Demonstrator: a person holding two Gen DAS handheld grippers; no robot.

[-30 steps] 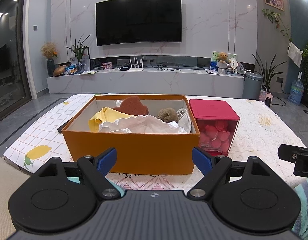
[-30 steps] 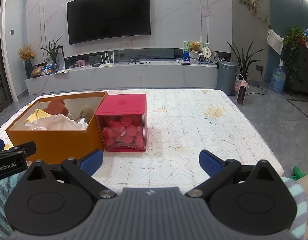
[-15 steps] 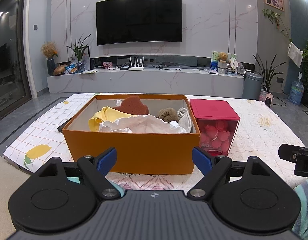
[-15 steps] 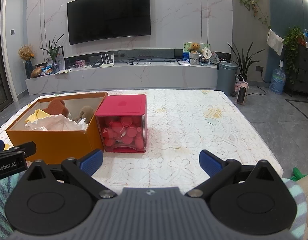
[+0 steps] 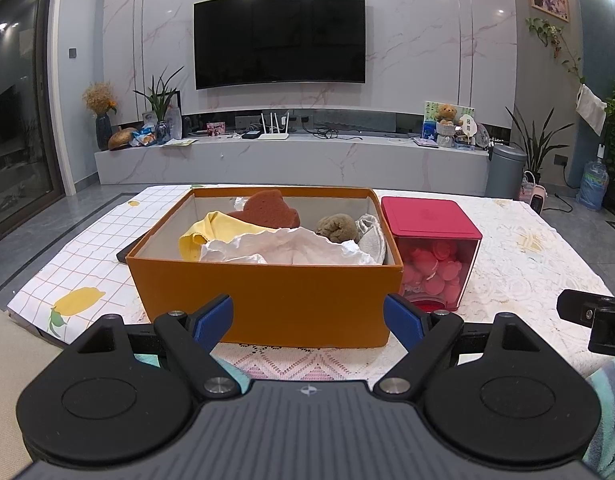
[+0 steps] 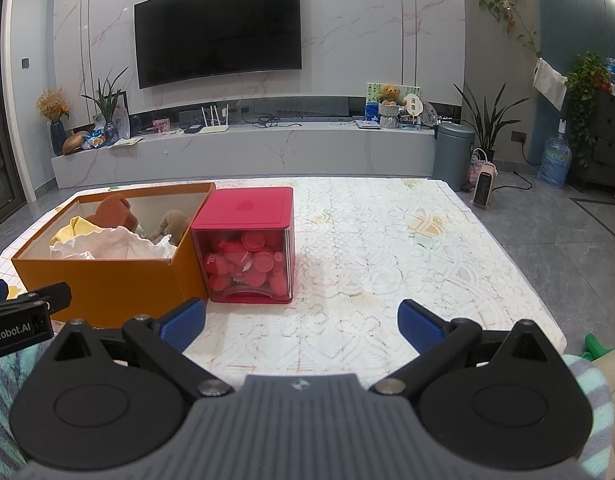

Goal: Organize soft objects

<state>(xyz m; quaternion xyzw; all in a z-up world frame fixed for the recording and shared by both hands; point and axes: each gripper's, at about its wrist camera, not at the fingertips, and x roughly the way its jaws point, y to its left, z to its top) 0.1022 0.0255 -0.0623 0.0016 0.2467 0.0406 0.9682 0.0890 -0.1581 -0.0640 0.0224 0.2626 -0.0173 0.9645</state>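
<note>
Orange box [image 5: 267, 304] of soft items ahead of left gripper [image 5: 307, 318], both grippers' jaws apart, empty

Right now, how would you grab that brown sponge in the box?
Take the sponge by its raised top edge, coming from above. It leans up at the back of the orange box, above the cloths, and the walls block a sideways approach. The left gripper is open and nearest.

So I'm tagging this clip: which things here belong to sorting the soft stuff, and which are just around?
Job: orange box, yellow cloth, brown sponge, white paper, fuzzy ball.
Around: red container, TV, bin.
</note>
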